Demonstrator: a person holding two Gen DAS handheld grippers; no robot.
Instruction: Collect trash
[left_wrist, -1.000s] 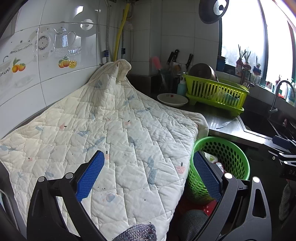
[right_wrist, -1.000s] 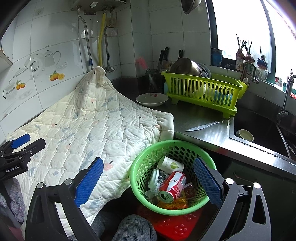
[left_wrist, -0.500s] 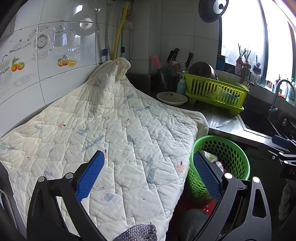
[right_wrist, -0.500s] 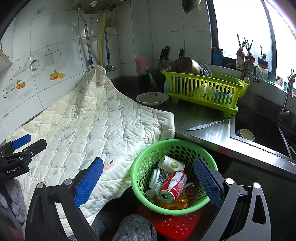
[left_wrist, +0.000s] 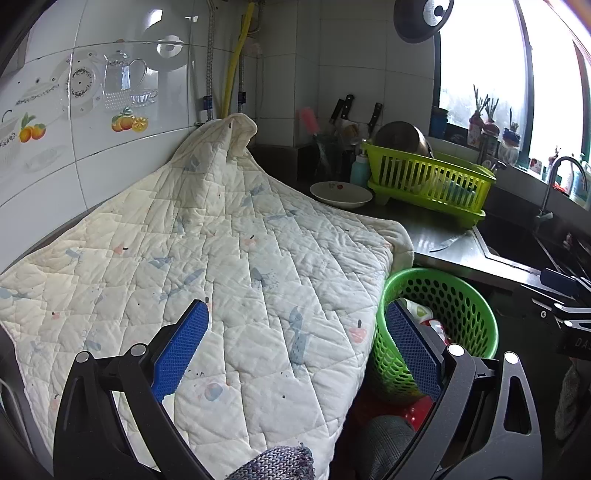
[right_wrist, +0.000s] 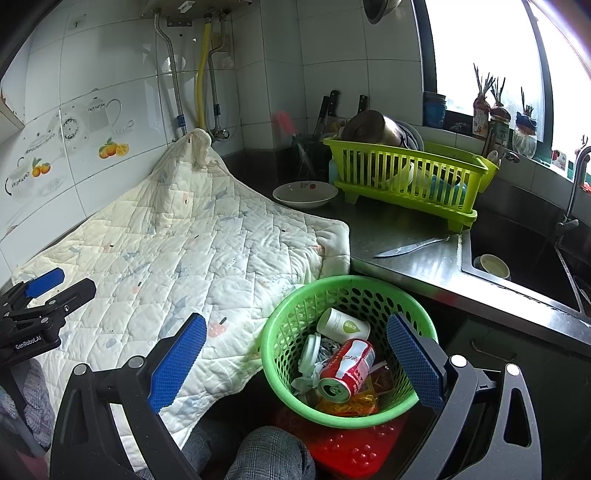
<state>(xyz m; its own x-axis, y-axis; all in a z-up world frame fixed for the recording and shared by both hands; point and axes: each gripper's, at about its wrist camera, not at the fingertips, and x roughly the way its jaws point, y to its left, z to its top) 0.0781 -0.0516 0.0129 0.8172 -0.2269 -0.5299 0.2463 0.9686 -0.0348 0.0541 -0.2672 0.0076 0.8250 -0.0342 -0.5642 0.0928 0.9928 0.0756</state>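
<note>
Nothing has shifted: both claws gape empty, red can (right_wrist: 347, 369) lying in green basket (right_wrist: 280, 332).

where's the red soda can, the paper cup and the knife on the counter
red soda can (right_wrist: 347, 363), right wrist view, on its red side wall
paper cup (right_wrist: 342, 325), right wrist view, on its white side
knife (right_wrist: 410, 246), right wrist view, mid-blade

Steel counter (right_wrist: 406, 240): quilted blanket (right_wrist: 184, 251) draped over left part, 1 bowl (right_wrist: 304, 194), lime dish rack (right_wrist: 406, 184), 1 knife (right_wrist: 410, 246).
</note>
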